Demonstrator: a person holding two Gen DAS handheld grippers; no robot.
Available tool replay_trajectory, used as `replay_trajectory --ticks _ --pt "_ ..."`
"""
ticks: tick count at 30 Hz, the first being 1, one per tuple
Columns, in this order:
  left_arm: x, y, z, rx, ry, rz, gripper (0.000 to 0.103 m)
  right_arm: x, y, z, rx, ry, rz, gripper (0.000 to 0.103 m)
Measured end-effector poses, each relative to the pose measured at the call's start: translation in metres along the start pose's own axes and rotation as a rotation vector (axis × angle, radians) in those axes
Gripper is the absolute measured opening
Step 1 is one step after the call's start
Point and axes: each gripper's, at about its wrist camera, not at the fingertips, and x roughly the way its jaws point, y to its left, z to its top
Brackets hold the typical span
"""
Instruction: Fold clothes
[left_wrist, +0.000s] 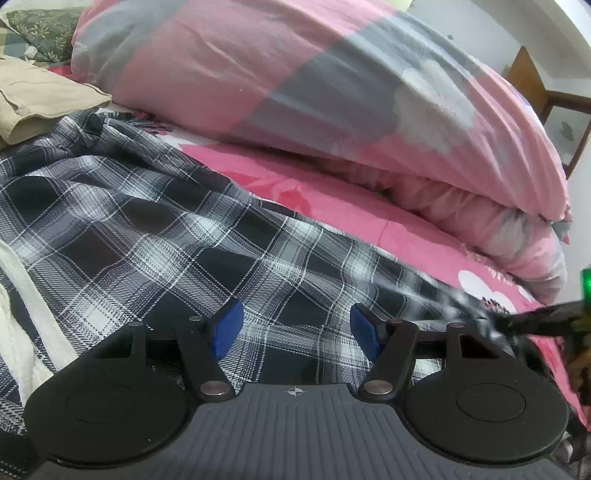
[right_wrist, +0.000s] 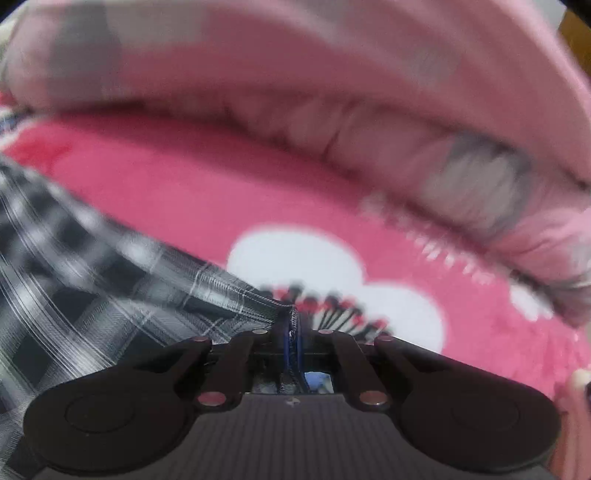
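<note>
A black-and-white plaid garment (left_wrist: 155, 236) lies spread over the pink bed sheet (left_wrist: 354, 210), stretched toward the lower right. My left gripper (left_wrist: 293, 325) hovers just above the plaid cloth, open, its blue pads (left_wrist: 227, 325) wide apart with nothing between them. My right gripper (right_wrist: 293, 328) is shut on a corner of the plaid garment (right_wrist: 122, 273), the cloth edge pinched between the blue pads. That same gripper shows blurred at the right edge of the left wrist view as the right gripper (left_wrist: 524, 317), pulling the fabric taut. The right wrist view is motion-blurred.
A thick pink and grey quilt (left_wrist: 332, 85) is bunched along the far side of the bed. Folded beige clothing (left_wrist: 40, 99) lies at the far left, near a green patterned pillow (left_wrist: 44, 29). A wooden chair (left_wrist: 543, 96) stands by the wall. A white knit fabric (left_wrist: 22, 332) lies at the left.
</note>
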Motion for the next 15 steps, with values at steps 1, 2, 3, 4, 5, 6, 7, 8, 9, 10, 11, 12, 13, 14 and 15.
replay_trajectory --ticks 1,2,3,4,5,6,7,8,9,10,11,12,13,14,15 --pt "0.000 0.000 0.000 -0.001 0.000 -0.002 0.065 -0.001 -0.001 -0.002 0.006 -0.001 -0.006 0.015" --pt "-0.001 0.001 0.000 -0.003 -0.001 -0.005 0.065 -0.002 -0.002 -0.004 0.011 -0.002 -0.012 0.025" --pt "-0.001 0.001 0.000 -0.007 -0.002 -0.008 0.065 -0.003 -0.003 -0.007 0.017 -0.003 -0.018 0.034" --pt "-0.003 0.002 0.000 -0.010 -0.004 -0.010 0.065 -0.004 -0.004 -0.009 0.022 -0.004 -0.024 0.055" --pt "-0.005 0.002 0.000 -0.014 -0.008 -0.013 0.065 -0.013 -0.007 -0.009 0.018 -0.008 -0.015 0.070" --pt "-0.008 0.003 0.001 -0.018 -0.012 -0.015 0.065 -0.023 -0.010 -0.010 0.012 -0.013 -0.003 0.076" --pt "-0.010 0.003 0.001 -0.022 -0.015 -0.017 0.065 -0.034 -0.014 -0.010 0.006 -0.017 0.009 0.081" --pt "-0.013 0.005 0.002 -0.027 -0.022 -0.014 0.065 -0.047 -0.016 -0.007 -0.004 -0.024 0.027 0.085" --pt "-0.015 0.007 0.004 -0.033 -0.033 -0.001 0.065 -0.060 -0.017 -0.004 -0.016 -0.031 0.048 0.088" --pt "-0.018 0.010 0.005 -0.039 -0.045 0.012 0.066 -0.072 -0.018 0.001 -0.020 -0.048 0.075 0.093" --pt "-0.021 0.013 0.007 -0.045 -0.057 0.025 0.066 -0.083 -0.015 0.008 -0.012 -0.079 0.119 0.095" --pt "-0.024 0.015 0.009 -0.051 -0.068 0.038 0.066 -0.093 -0.012 0.016 -0.002 -0.113 0.167 0.095" --pt "-0.027 0.018 0.010 -0.056 -0.080 0.051 0.066 -0.100 -0.005 0.026 0.011 -0.140 0.236 0.095" --pt "-0.029 0.020 0.012 -0.062 -0.091 0.064 0.066 -0.103 0.004 0.037 0.025 -0.165 0.315 0.095" --pt "-0.032 0.023 0.013 -0.068 -0.103 0.077 0.066 -0.100 0.018 0.050 0.031 -0.181 0.388 0.095"
